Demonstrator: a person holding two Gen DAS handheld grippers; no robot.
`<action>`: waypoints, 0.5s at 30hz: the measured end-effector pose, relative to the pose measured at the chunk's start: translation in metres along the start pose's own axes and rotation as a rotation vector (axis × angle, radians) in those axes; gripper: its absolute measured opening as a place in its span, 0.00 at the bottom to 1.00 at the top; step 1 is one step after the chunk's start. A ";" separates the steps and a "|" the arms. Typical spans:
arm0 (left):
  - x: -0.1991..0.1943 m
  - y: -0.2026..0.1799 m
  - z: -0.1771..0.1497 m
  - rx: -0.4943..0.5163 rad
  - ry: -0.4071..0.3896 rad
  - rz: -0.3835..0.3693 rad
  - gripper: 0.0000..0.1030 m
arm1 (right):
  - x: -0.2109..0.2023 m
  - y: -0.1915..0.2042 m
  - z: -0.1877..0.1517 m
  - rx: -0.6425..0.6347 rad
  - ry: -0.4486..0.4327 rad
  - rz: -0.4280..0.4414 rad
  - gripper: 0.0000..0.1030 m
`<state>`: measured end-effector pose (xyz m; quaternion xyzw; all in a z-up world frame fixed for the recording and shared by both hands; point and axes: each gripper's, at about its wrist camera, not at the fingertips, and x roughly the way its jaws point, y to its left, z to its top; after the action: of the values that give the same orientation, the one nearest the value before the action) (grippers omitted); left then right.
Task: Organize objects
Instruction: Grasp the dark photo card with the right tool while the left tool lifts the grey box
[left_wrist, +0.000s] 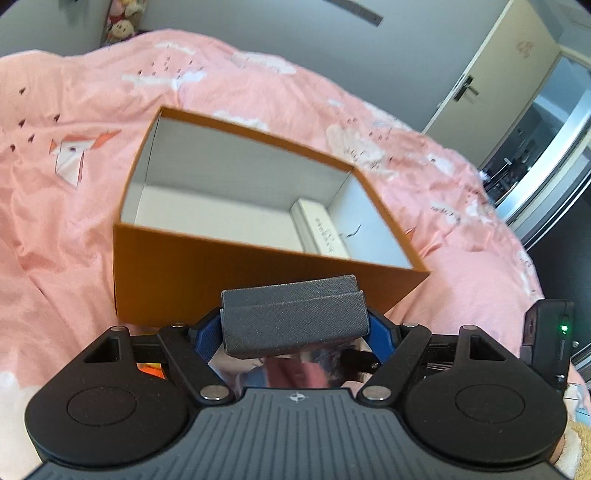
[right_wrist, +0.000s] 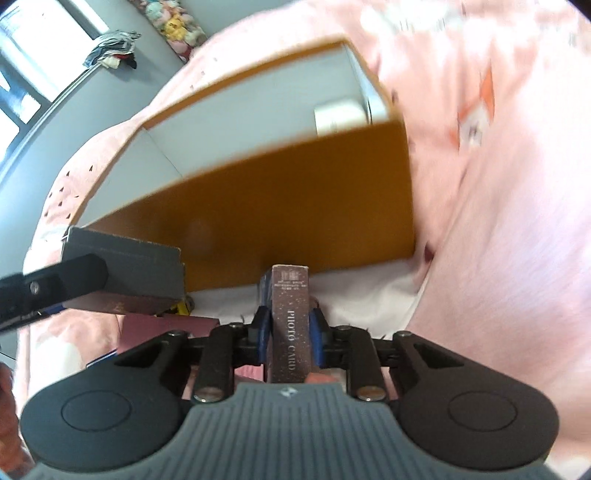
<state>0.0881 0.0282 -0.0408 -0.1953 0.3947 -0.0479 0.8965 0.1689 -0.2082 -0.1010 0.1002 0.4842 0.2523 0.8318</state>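
An open orange box (left_wrist: 236, 284) with a white inside stands on the pink bed; a white carton (left_wrist: 325, 232) lies along its right inner wall. My left gripper (left_wrist: 295, 328) is shut on a dark grey textured box (left_wrist: 291, 317), held just before the orange box's near wall. My right gripper (right_wrist: 290, 328) is shut on a narrow brown "PHOTO CARD" box (right_wrist: 290, 325), held upright close to the orange box (right_wrist: 295, 210). The grey box (right_wrist: 129, 269) and a left finger (right_wrist: 62, 280) show at the left of the right wrist view. The white carton (right_wrist: 340, 114) shows there too.
A pink patterned duvet (left_wrist: 74, 206) covers the bed around the box. A pinkish flat item (right_wrist: 162, 328) lies under the grippers. Plush toys (left_wrist: 122, 26) sit at the far wall. A door and a mirrored wardrobe (left_wrist: 535, 147) stand to the right.
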 end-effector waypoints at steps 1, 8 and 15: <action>-0.004 0.000 0.001 0.001 -0.010 -0.009 0.88 | -0.007 0.005 0.000 -0.025 -0.022 -0.023 0.23; -0.028 -0.007 0.006 0.017 -0.065 -0.072 0.88 | -0.053 0.024 0.009 -0.104 -0.142 -0.082 0.23; -0.043 -0.010 0.018 0.016 -0.104 -0.125 0.87 | -0.089 0.043 0.025 -0.146 -0.233 -0.043 0.23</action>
<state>0.0724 0.0354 0.0039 -0.2149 0.3343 -0.0969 0.9125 0.1406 -0.2156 -0.0030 0.0578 0.3667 0.2558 0.8926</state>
